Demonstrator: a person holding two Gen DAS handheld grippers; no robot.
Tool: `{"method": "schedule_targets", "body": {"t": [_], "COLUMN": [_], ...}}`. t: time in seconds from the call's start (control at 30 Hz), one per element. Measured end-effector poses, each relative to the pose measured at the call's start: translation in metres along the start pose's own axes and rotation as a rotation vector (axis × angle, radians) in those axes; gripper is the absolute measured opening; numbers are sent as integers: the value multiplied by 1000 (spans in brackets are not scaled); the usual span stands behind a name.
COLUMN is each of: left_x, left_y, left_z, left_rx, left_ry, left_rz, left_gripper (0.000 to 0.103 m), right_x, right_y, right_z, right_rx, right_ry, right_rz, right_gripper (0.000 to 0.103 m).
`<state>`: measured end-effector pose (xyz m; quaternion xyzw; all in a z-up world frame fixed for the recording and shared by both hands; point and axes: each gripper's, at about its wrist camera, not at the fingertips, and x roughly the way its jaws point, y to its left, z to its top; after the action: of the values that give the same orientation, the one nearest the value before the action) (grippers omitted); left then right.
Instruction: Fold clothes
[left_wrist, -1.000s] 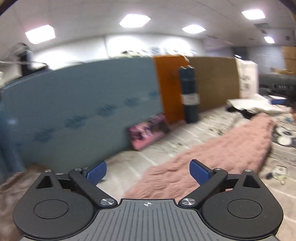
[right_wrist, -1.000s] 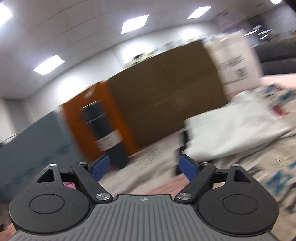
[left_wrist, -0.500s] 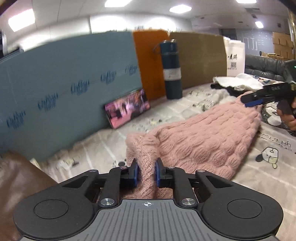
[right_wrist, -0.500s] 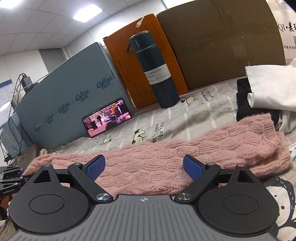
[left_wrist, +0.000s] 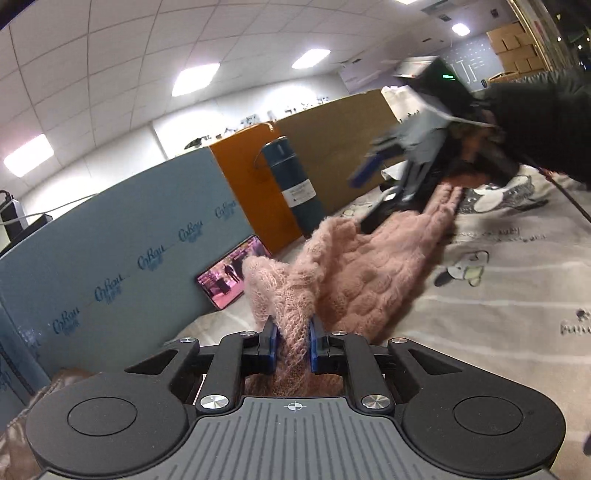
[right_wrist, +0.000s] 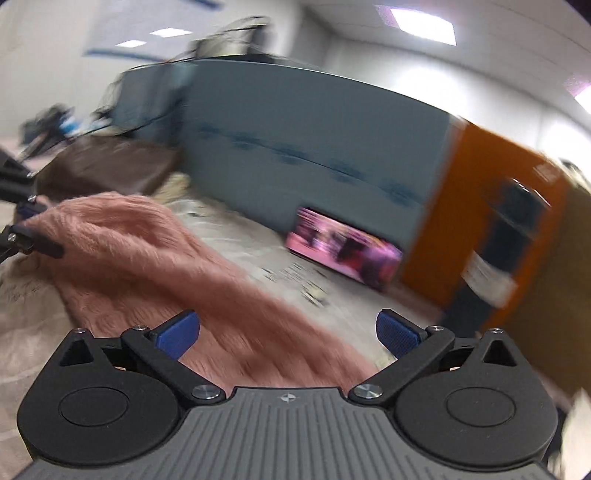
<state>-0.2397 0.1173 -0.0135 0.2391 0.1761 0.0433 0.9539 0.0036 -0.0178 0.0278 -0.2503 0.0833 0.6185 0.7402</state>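
A pink knitted sweater (left_wrist: 362, 266) lies stretched across the printed bed sheet (left_wrist: 509, 295). My left gripper (left_wrist: 291, 341) is shut on one bunched end of it and holds that end lifted. My right gripper (right_wrist: 286, 330) is open and empty, just above the sweater (right_wrist: 155, 251) near its other end. The right gripper also shows blurred in the left wrist view (left_wrist: 388, 177), above the sweater's far end. The left gripper shows at the left edge of the right wrist view (right_wrist: 22, 225), holding the sweater.
A blue-grey board (left_wrist: 122, 251), an orange box (left_wrist: 255, 184) and a brown cardboard box (left_wrist: 347, 147) stand along the back. A dark blue bottle (left_wrist: 295, 188) and a lit phone (left_wrist: 232, 277) stand before them. A brown garment (right_wrist: 107, 170) lies at the left.
My left gripper keeps its hold and has lifted the sweater end. My right gripper has swung left along the sweater, still open; its view is blurred by motion.
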Motion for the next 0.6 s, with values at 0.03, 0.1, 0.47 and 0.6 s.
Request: {"method": "schedule_targets", "body": {"t": [0.03,0.1,0.47,0.6], "left_x": [0,0,-13,-24], "left_y": [-2,-4,5,8], "left_z": [-1,-2,-9,-11], "left_rx": [8,17,16,23], "left_ry": [4,9,-57,-97], "left_rz": [1,0,13,-30], "left_gripper": [14,14,14,14], "right_x": [8,25,-37,-83], "right_y": [3,9,32,67], "right_z": [3,8,5,-5], "right_rx": [-18,-45,41,47], "right_ry": [6,23,-13,-37], "right_rz": [26,83,95,48], "right_gripper": [103,99,14,12]}}
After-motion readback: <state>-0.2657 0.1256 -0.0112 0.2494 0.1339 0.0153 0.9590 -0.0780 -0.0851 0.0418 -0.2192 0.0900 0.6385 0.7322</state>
